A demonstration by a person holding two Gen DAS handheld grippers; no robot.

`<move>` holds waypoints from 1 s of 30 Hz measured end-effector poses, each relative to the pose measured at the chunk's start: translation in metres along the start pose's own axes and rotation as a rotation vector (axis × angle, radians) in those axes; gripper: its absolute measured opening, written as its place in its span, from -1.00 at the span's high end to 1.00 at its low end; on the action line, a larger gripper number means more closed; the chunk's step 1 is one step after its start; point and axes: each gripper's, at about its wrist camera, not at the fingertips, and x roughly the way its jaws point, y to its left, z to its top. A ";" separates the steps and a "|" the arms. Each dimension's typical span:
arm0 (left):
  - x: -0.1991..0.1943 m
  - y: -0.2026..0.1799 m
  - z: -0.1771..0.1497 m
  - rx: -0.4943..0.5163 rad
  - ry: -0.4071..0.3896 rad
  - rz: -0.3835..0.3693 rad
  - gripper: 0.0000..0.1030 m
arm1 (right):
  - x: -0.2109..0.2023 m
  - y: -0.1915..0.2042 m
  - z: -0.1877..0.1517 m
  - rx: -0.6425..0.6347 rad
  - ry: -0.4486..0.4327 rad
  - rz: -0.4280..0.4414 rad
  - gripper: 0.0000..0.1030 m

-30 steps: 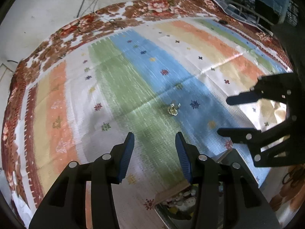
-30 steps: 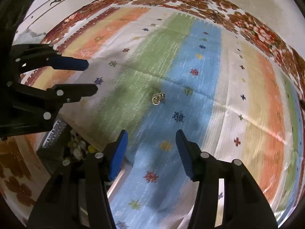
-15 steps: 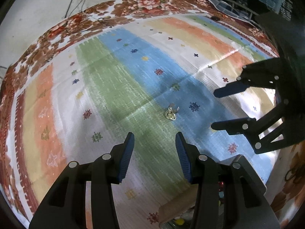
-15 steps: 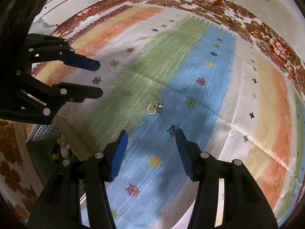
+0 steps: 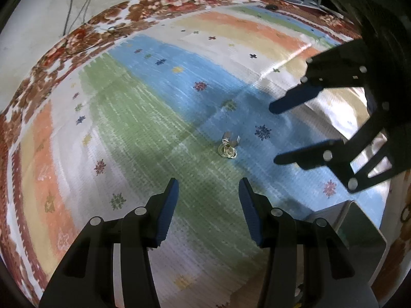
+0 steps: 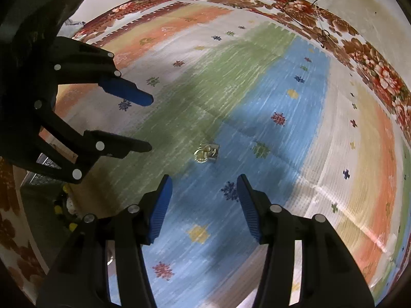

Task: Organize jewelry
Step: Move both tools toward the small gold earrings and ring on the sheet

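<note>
Both claws are spread wide and empty, left (image 5: 208,192) and right (image 6: 201,188), with the jewelry (image 5: 228,146) just ahead between them, probably lining up a pinch.

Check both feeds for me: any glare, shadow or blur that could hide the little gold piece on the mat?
Left wrist view: the gold jewelry piece sits at a dark shadow's edge, still distinct; bright glare streaks the mat to the upper right; fisheye bends the border. Right wrist view: the piece looks slightly smeared by motion blur, with shadow across the mat around it.
</note>
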 end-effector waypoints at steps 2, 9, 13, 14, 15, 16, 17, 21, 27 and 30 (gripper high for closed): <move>0.002 0.002 0.001 0.007 -0.005 -0.016 0.06 | 0.002 -0.004 0.001 -0.001 -0.002 0.000 -0.02; 0.020 -0.003 0.001 0.070 0.022 -0.064 0.30 | 0.010 -0.013 0.004 -0.013 -0.018 0.025 0.02; 0.026 -0.001 0.001 0.085 0.010 -0.079 0.30 | 0.014 -0.015 0.006 -0.021 -0.021 0.031 0.14; 0.027 0.000 0.002 0.082 0.001 -0.080 0.30 | 0.015 -0.016 0.006 -0.019 -0.019 0.036 0.14; 0.028 0.002 0.003 0.079 -0.002 -0.085 0.30 | 0.016 -0.017 0.006 -0.015 -0.019 0.040 0.14; 0.029 0.002 0.003 0.078 -0.005 -0.091 0.30 | 0.017 -0.019 0.007 -0.011 -0.021 0.046 0.14; 0.030 0.001 0.004 0.083 -0.011 -0.094 0.30 | 0.018 -0.020 0.007 -0.008 -0.023 0.052 0.14; 0.034 -0.005 0.005 0.119 -0.009 -0.107 0.30 | 0.022 -0.022 0.009 -0.001 -0.018 0.059 0.14; 0.036 -0.009 0.004 0.147 -0.009 -0.115 0.30 | 0.031 -0.022 0.010 0.003 -0.008 0.072 0.20; 0.038 -0.005 0.003 0.132 -0.006 -0.117 0.30 | 0.035 -0.021 0.011 0.005 0.004 0.070 0.33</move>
